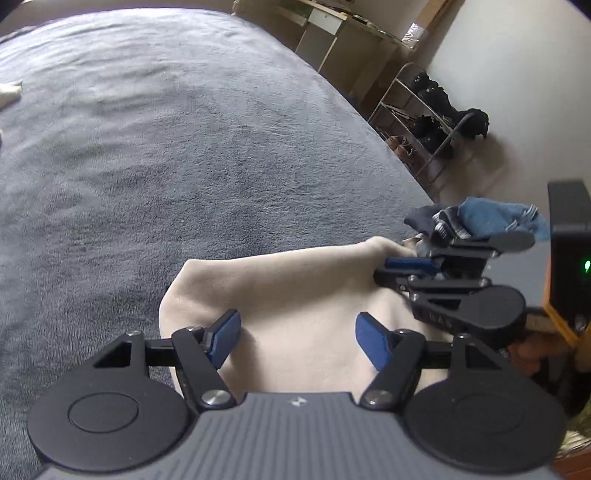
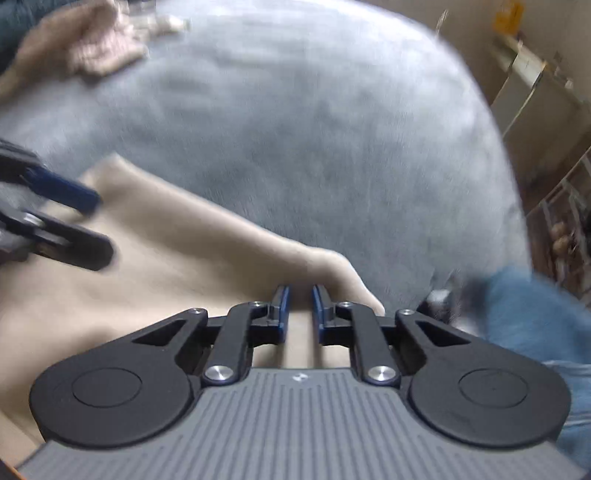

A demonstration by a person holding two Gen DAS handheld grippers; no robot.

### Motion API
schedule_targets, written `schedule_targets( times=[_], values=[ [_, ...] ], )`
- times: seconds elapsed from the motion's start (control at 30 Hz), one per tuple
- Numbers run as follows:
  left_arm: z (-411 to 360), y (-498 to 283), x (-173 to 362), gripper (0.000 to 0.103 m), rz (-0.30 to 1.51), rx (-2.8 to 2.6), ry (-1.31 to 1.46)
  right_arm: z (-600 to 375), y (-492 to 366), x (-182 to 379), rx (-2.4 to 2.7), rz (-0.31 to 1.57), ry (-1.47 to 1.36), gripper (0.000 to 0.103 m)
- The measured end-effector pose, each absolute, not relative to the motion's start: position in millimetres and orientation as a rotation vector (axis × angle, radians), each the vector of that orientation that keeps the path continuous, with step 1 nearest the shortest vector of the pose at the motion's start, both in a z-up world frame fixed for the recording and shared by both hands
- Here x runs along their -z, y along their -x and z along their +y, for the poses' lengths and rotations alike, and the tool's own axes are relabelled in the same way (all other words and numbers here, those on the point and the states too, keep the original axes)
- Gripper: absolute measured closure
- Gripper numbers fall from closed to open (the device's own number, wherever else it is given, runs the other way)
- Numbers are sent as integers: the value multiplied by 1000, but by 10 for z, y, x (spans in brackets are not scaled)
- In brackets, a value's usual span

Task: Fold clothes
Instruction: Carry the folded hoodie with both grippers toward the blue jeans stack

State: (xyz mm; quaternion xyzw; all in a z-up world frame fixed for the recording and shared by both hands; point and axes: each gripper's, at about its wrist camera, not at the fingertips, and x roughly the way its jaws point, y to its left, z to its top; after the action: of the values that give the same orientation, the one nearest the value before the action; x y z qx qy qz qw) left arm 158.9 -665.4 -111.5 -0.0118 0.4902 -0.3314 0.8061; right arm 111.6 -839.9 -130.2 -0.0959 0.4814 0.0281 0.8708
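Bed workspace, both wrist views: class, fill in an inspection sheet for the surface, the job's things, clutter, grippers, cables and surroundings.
Surface: grey fleecy blanket covering the bed.
Job's things: beige garment lying on the blanket's near edge, partly doubled over.
Clutter: blue and dark clothes pile to the right of the garment; crumpled tan cloth at the far left.
Grippers: left gripper open, fingers above the beige garment; right gripper shut on a fold of the beige garment.
Cables: nothing seen.
Surroundings: shoe rack against the wall; wooden shelving behind the bed.
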Motion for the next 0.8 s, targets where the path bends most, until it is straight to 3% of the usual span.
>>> schedule_targets(
  times=[0.17, 0.4, 0.57, 0.63, 0.8],
  values=[
    [-6629, -1528, 949, 31, 1065, 706, 4, -8339, -1035, 1148, -30, 987, 240, 92],
    [-6287, -1021, 737, 31, 1097, 706, -16, -8232, -217, 560, -250, 916, 180, 90],
    [-6378, -764, 978, 31, 1141, 717, -74, -8011, 59, 1126, -329, 1099, 414, 93],
    [-6441, -717, 1042, 27, 1136, 724, -90, -8025, 70, 1392, -322, 1104, 473, 94],
    [-6249, -649, 895, 30, 1146, 677, -36, -7956, 46, 1113, -272, 1069, 517, 93]
  ],
)
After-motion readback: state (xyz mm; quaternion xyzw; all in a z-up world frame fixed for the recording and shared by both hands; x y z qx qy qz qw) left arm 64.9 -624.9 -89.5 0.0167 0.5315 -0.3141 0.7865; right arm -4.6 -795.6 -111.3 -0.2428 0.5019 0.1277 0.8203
